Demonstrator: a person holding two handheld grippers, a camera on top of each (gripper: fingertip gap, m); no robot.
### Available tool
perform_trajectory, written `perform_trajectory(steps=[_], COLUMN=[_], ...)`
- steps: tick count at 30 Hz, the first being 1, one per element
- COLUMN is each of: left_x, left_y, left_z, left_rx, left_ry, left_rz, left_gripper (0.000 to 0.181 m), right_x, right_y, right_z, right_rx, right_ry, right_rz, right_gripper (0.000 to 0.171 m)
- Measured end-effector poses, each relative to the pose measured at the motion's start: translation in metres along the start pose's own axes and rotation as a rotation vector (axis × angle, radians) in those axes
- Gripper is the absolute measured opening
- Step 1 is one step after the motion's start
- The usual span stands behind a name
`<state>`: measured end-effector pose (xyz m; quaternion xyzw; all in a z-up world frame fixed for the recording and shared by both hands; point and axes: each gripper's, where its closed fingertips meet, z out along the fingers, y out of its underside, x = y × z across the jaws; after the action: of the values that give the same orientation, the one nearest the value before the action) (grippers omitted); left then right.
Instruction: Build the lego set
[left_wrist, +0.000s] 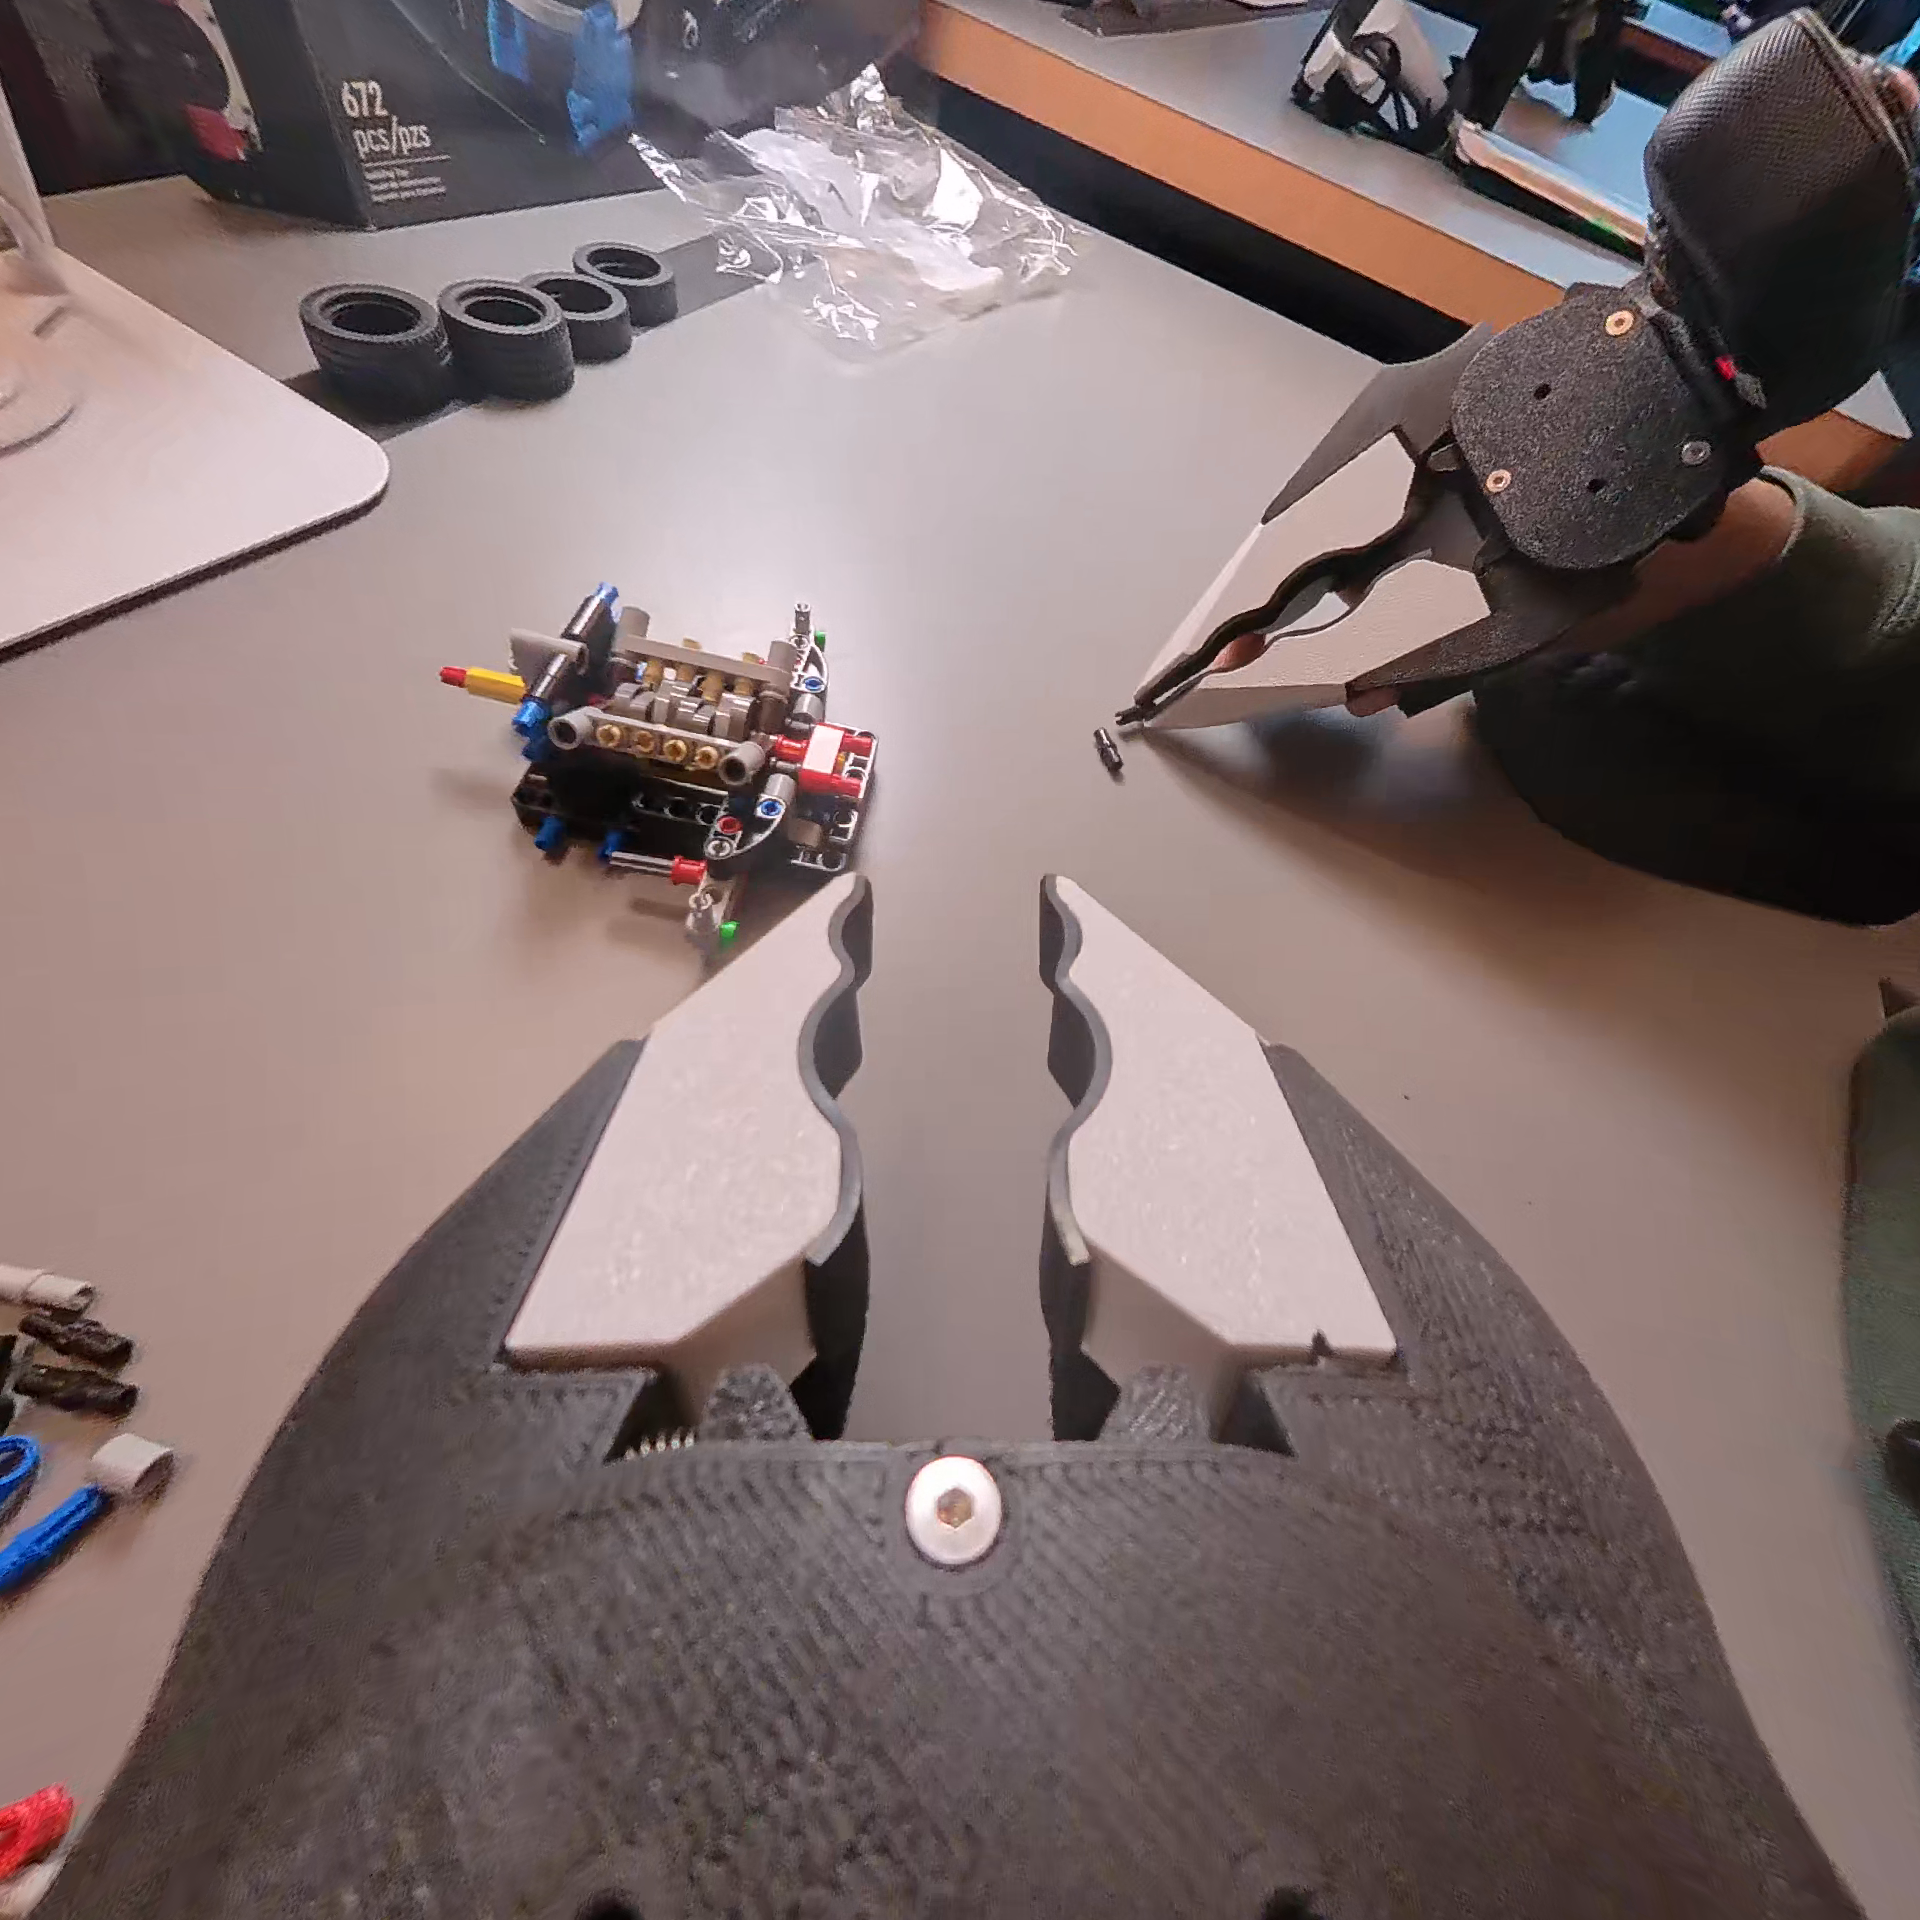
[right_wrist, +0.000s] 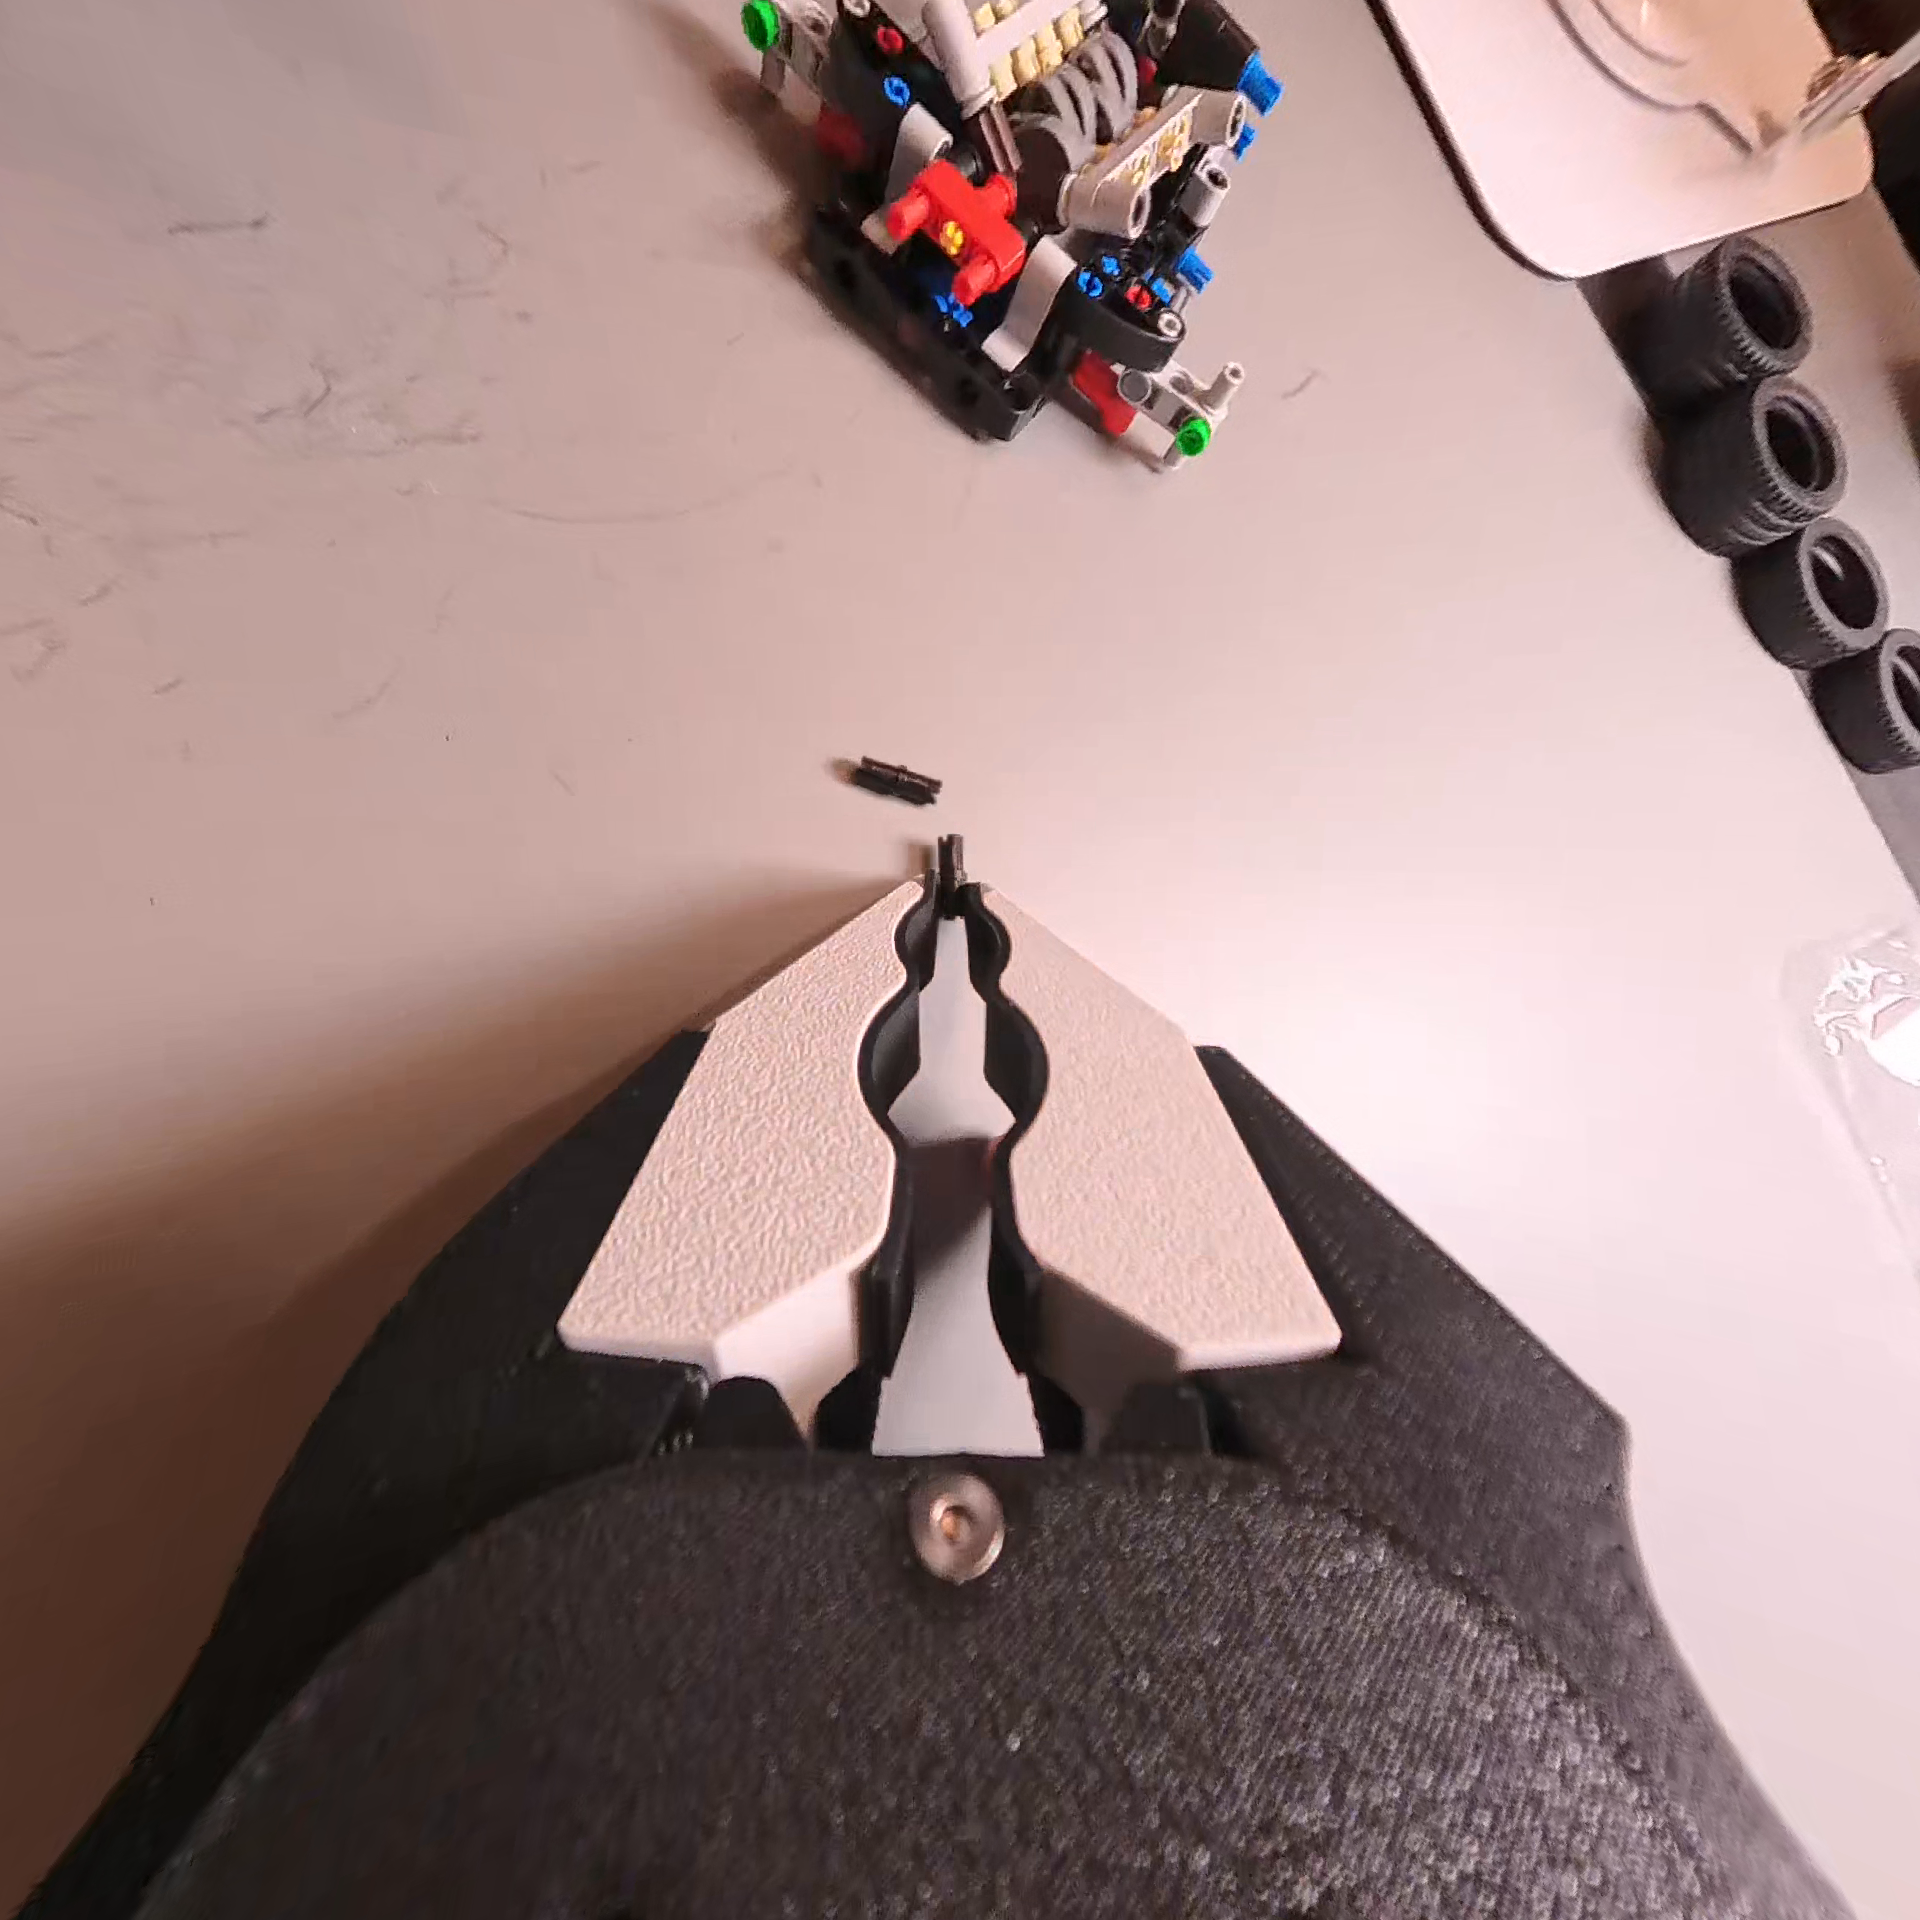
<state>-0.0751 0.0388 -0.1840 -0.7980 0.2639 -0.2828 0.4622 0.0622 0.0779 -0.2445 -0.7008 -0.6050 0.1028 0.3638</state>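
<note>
Grey table (left_wrist: 1039, 540) takes most of both views, with wide bare room around the centre. Along its far edge a box (left_wrist: 416, 125), a plastic bag (left_wrist: 883, 229) and four tyres (left_wrist: 488, 322) are seen. The model (left_wrist: 681, 748) stands near the middle, apart from both tongs. The left gripper (left_wrist: 956, 914) is held wide, with nothing between its fingers, just beside the model. The right gripper (right_wrist: 951, 888) is closed narrow on a small black pin (right_wrist: 950, 857). A second pin (right_wrist: 900, 779) lies just ahead, not touched.
</note>
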Motion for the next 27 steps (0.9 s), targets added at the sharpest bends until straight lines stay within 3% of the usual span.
perform_trajectory(steps=[7, 11, 18, 22, 24, 27], left_x=[-0.003, -0.019, -0.099, -0.130, -0.134, -0.129], left_y=[0.003, -0.010, -0.042, -0.028, -0.009, 0.021], left_z=[0.001, -0.016, -0.124, -0.176, -0.179, -0.156], left_rx=[-0.016, 0.031, 0.195, 0.179, 0.099, -0.055], left_ry=[-0.023, -0.117, -0.519, -0.674, -0.653, -0.561], left_rz=[0.027, 0.080, 0.069, -0.001, -0.045, -0.055], left_gripper=[0.032, 0.031, 0.023, 0.014, 0.009, 0.003], right_x=[-0.002, 0.001, 0.029, 0.039, 0.042, 0.039], right_y=[-0.002, -0.012, -0.055, -0.063, -0.063, -0.065], right_z=[0.001, -0.008, -0.051, -0.066, -0.070, -0.076], right_rx=[-0.001, 0.079, 0.426, 0.526, 0.546, 0.577], right_ry=[-0.007, -0.029, 0.048, 0.057, 0.065, 0.073], right_rz=[0.020, 0.056, 0.135, 0.229, 0.243, 0.209], right_gripper=[0.009, 0.015, 0.033, 0.044, 0.037, 0.002])
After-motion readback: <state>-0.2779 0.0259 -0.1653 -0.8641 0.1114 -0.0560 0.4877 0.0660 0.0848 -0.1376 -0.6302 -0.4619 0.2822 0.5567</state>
